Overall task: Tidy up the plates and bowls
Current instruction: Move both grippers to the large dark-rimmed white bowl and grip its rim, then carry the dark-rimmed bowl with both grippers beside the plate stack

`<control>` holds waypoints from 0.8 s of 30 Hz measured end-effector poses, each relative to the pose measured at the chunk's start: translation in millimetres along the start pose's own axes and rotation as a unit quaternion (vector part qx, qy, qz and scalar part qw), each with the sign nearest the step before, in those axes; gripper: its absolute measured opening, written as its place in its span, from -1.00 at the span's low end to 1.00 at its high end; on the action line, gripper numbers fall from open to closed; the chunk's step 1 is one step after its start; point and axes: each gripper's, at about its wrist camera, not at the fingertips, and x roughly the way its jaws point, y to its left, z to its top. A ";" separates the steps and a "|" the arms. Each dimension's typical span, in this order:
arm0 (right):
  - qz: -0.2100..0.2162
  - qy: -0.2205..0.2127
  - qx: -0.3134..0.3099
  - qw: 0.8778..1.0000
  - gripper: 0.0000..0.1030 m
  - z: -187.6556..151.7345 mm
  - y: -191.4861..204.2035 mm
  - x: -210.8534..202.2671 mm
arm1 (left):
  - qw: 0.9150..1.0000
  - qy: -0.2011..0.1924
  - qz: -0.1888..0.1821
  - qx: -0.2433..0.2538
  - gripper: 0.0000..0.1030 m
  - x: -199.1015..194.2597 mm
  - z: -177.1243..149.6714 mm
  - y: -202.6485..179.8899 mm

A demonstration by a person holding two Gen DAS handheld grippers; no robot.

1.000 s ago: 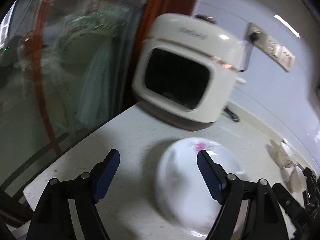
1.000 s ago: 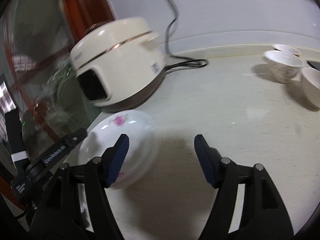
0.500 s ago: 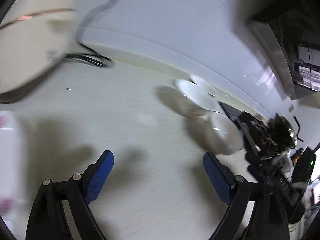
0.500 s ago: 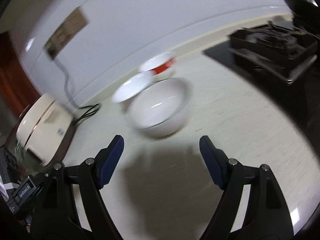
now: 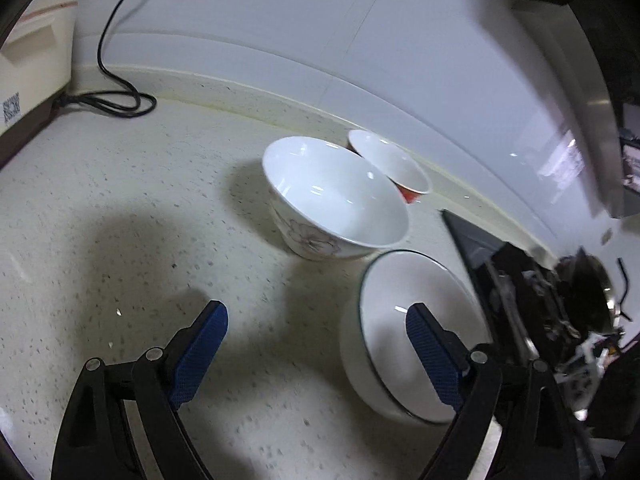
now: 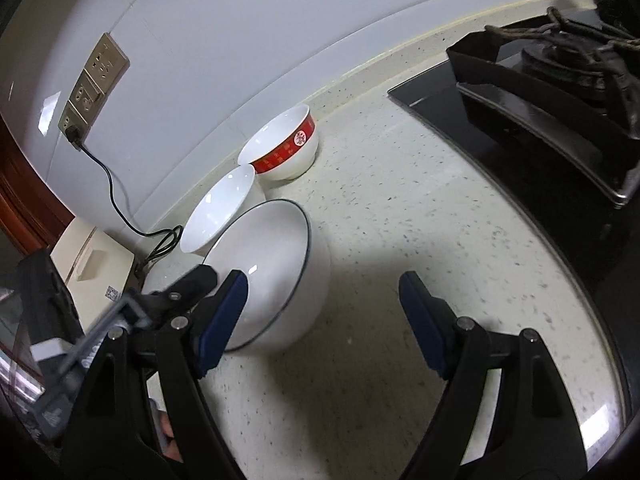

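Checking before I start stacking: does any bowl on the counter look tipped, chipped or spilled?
Nothing stands out. The dark-rimmed bowl, the floral bowl and the red-banded bowl all stand upright and empty on the counter, no chips visible. Both the left claw and the right claw are open, holding nothing.

speckled cream worktop [image 5: 120, 208] with a low upstand at the back | glossy pale wall [image 6: 224, 40] catching light glints | triple socket strip [image 6: 93, 85], black cord [image 6: 116, 204] plugged in | black gas hob [image 6: 560, 92] off to one side | reddish wood frame [image 6: 24, 200] at the edge
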 end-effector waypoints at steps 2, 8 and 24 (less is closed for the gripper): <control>-0.008 0.003 0.000 1.000 0.56 0.8 -0.2 3.6 | 1.000 0.003 0.009 0.013 0.76 4.9 -2.3 -0.2; -0.015 0.024 -0.023 0.999 0.48 1.9 7.3 17.9 | 0.999 0.004 0.027 0.020 0.42 8.9 -4.4 4.1; -0.020 0.017 -0.065 0.998 -0.60 -5.4 20.3 15.6 | 0.996 -0.013 -0.017 0.083 -0.77 -6.6 -14.8 -13.5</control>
